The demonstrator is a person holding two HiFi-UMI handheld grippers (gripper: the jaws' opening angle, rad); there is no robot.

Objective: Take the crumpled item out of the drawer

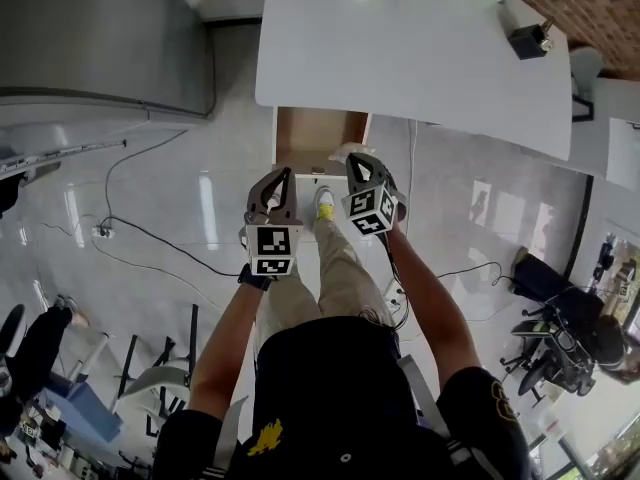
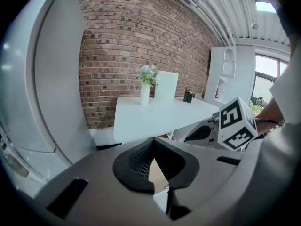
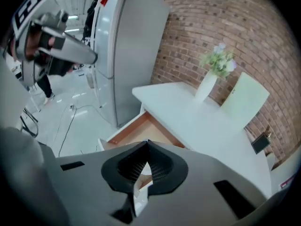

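My right gripper point(image 3: 148, 143) has its black ribbed jaws pressed together, with nothing pinched that I can see. My left gripper point(image 2: 153, 142) is likewise closed and empty. Both hang side by side over the front of the open wood-lined drawer point(image 1: 305, 133) under the white rectangular table point(image 1: 420, 58). The pale crumpled item point(image 1: 343, 151) sits at the drawer's near right corner, right at my right gripper's tip. I cannot tell whether they touch.
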